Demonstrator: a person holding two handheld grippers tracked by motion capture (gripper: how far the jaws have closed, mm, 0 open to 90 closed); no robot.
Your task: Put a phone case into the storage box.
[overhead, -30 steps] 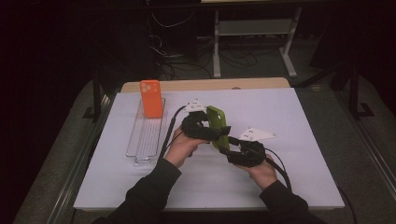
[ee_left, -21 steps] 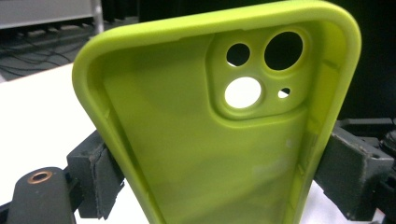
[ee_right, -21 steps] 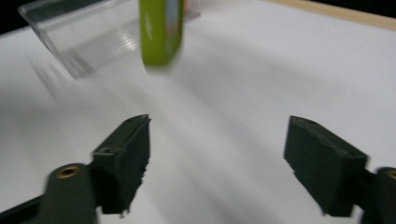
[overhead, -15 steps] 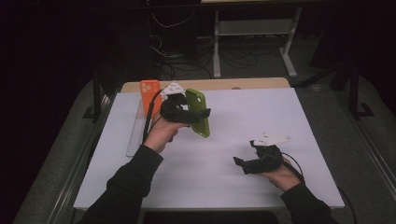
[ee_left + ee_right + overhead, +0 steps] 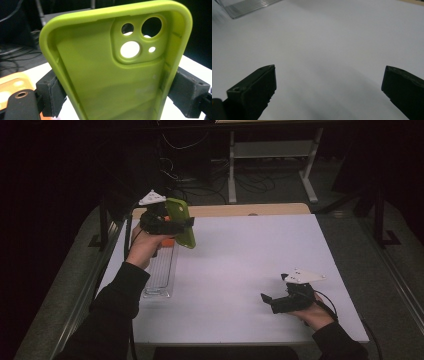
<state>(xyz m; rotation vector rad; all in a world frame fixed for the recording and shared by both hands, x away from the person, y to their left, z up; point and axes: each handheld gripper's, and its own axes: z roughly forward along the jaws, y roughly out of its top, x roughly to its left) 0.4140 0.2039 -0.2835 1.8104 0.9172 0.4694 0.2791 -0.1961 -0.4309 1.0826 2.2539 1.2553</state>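
While the white rectangular table top (image 5: 240, 280) lies bare between the hands, the risks rest with the smaller items. The clear ribbed plastic rack (image 5: 161, 272), at the left, already bears an orange phone case (image 5: 167, 241) at its far end; a careless descent could knock it. The lime-green soft silicone phone case (image 5: 112, 72) is held above that far end, clamped across its long edges by the left gripper (image 5: 167, 222) (a pliable shell may buckle and slip). The right gripper (image 5: 268, 301), near right, has just been opening its jaws, nothing between them.
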